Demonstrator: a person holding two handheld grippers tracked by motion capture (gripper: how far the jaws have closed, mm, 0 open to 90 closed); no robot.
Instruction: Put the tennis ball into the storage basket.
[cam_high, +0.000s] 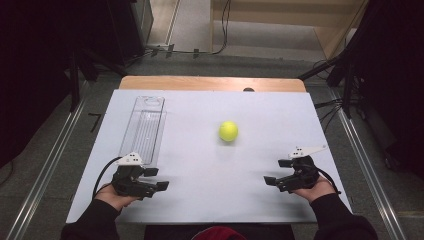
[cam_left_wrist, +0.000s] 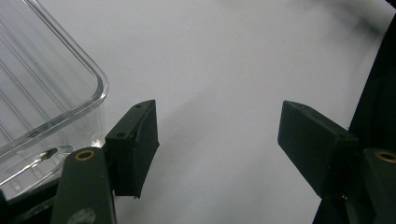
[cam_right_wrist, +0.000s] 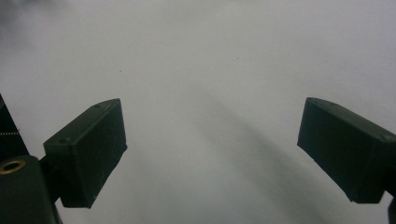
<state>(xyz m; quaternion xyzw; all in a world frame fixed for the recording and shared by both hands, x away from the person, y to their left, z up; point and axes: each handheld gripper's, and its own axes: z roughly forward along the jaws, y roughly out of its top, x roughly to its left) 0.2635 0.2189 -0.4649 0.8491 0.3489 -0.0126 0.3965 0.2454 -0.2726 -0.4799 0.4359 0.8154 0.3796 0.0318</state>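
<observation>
Overhead view: white table with a yellow-green ball resting alone near its middle, well apart from both hands. A clear plastic tray lies empty along the left side. The left claw sits just beside the tray's near end; the right claw rests near the right edge. Both point inward, wide open, holding nothing.

Left gripper view: spread jaws over bare table, the tray's rounded corner just beside one jaw.

Right gripper view: jaws spread wide over bare table, nothing between them.

Judging by this, the work has not begun: the ball is untouched, and picking it up, likely for the tray, remains.
</observation>
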